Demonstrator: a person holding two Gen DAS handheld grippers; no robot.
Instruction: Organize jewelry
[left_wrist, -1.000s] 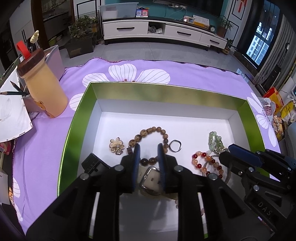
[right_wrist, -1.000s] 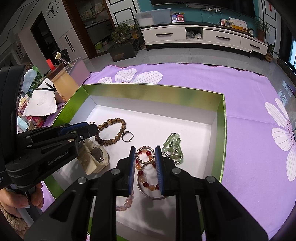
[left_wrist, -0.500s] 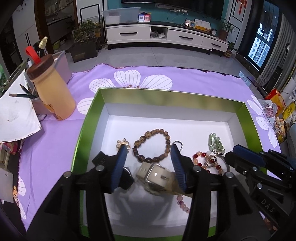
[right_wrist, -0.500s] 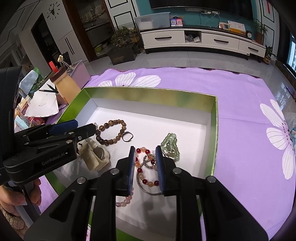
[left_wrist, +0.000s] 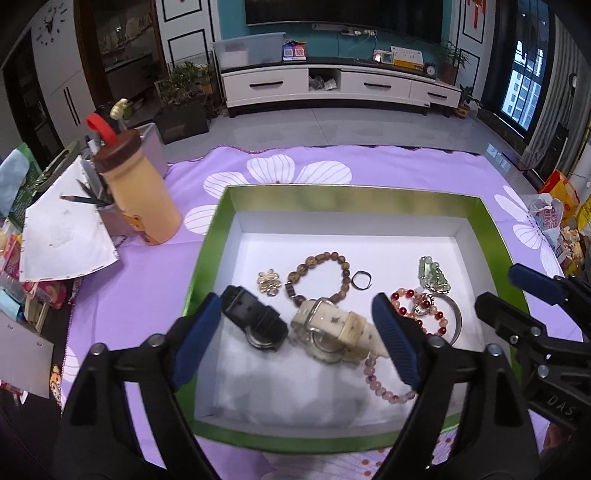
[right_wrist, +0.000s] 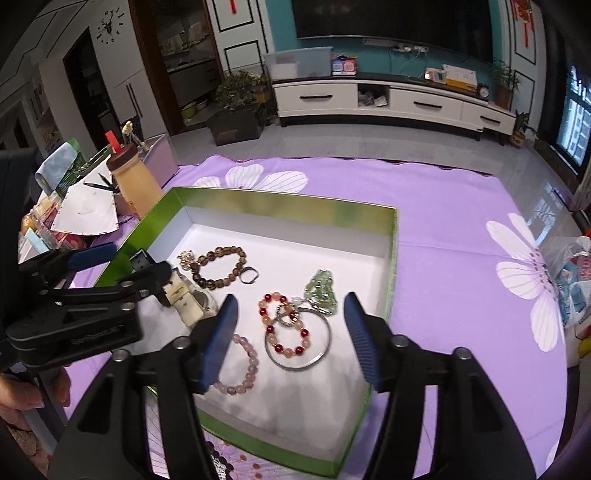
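Observation:
A green-walled box (left_wrist: 207, 254) (right_wrist: 391, 258) with a white floor holds the jewelry. In it lie a black watch (left_wrist: 255, 319), a cream watch (left_wrist: 332, 332) (right_wrist: 188, 301), a brown bead bracelet (left_wrist: 321, 275) (right_wrist: 219, 267), a gold brooch (left_wrist: 269, 282), a dark ring (left_wrist: 361, 280) (right_wrist: 248, 275), a red bead bracelet (left_wrist: 417, 306) (right_wrist: 284, 325), a silver bangle (right_wrist: 299, 341), a green jade piece (left_wrist: 432, 275) (right_wrist: 321, 290) and a pink bead bracelet (left_wrist: 384, 384) (right_wrist: 240, 365). My left gripper (left_wrist: 295, 341) is open and empty above the watches. My right gripper (right_wrist: 291, 339) is open and empty above the red bracelet and bangle.
The box sits on a purple flowered cloth (left_wrist: 147, 280) (right_wrist: 461, 266). A tan bottle with a brown cap (left_wrist: 138, 192) (right_wrist: 135, 181), pencils and papers (left_wrist: 62, 236) stand left of the box. Bags and clutter (left_wrist: 554, 218) lie at the right edge.
Both grippers have opened wide and pulled back and up from the box. The cream watch has left the left gripper and lies beside the black watch.

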